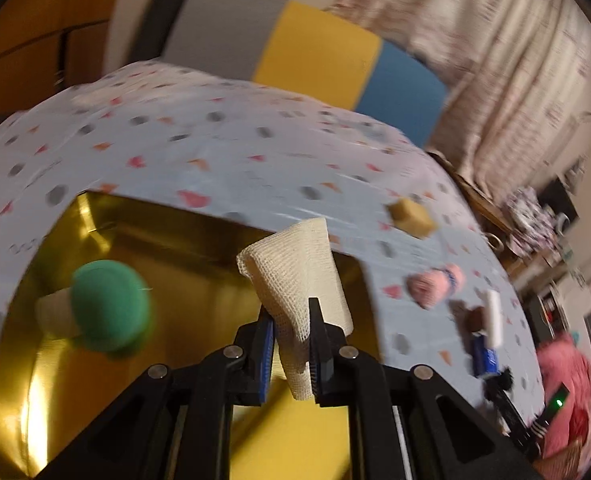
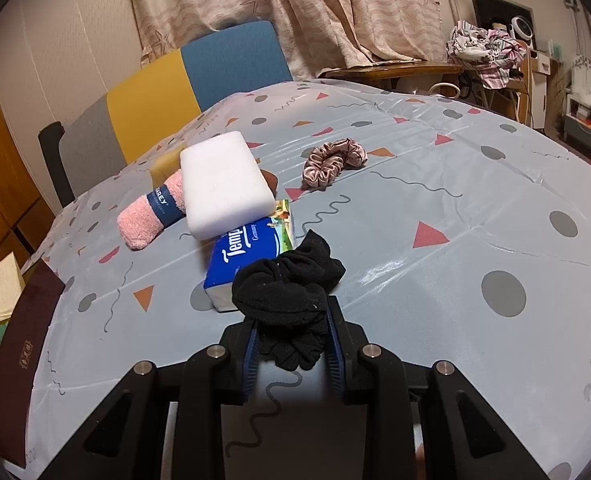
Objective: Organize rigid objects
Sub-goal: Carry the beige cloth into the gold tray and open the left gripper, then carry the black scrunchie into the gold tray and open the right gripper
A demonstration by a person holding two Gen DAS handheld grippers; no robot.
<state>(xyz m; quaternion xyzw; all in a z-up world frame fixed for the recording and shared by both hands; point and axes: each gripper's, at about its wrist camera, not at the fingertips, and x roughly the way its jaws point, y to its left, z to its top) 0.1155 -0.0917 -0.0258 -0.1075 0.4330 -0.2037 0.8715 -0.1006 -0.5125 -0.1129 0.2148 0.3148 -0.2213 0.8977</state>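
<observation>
In the left wrist view my left gripper [image 1: 290, 312] is shut on a cream gauze bandage roll [image 1: 295, 272], held above an open gold box [image 1: 199, 236]. A green-capped mushroom-shaped toy [image 1: 111, 304] lies inside the box at the left. In the right wrist view my right gripper [image 2: 291, 320] is shut on a bunched black fabric piece [image 2: 287, 292], just above the patterned tablecloth [image 2: 435, 280]. Right in front of it lies a blue tissue pack [image 2: 247, 256], with a white sponge block [image 2: 225, 184] leaning on it and a rolled pink towel [image 2: 151, 216] to its left.
A pink satin scrunchie [image 2: 331, 160] lies further back on the table. A dark brown box lid [image 2: 19, 360] sits at the left table edge. A yellow sponge cube [image 1: 411, 216] rests beyond the gold box. A grey, yellow and blue chair [image 2: 183, 88] stands behind the table.
</observation>
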